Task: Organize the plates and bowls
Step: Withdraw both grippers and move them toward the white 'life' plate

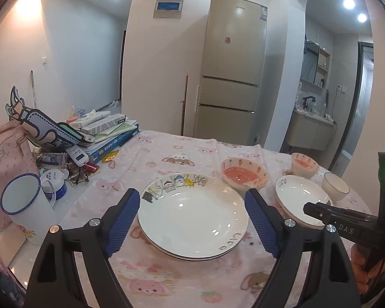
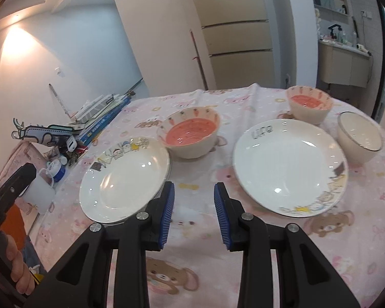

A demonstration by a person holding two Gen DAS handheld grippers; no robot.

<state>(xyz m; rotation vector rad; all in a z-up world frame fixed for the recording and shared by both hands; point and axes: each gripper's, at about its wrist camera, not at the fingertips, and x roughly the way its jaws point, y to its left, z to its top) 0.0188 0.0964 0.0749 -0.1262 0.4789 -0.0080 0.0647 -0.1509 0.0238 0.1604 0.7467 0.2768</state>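
Note:
A stack of white cartoon plates (image 1: 192,215) lies on the pink tablecloth; it also shows in the right wrist view (image 2: 124,179). My left gripper (image 1: 192,220) is open, its blue pads either side of the stack, above it. A single white "Life" plate (image 2: 290,166) lies to the right, also in the left wrist view (image 1: 295,195). Two pink-lined carrot bowls (image 2: 192,134) (image 2: 309,104) and a white bowl (image 2: 359,136) stand behind. My right gripper (image 2: 193,210) is open and empty over bare cloth between the plates.
A white enamel mug (image 1: 25,208), a small jar (image 1: 54,184), a pink bag (image 1: 5,159) and a pile of books and boxes (image 1: 105,131) crowd the table's left side. A fridge (image 1: 231,69) stands behind the table.

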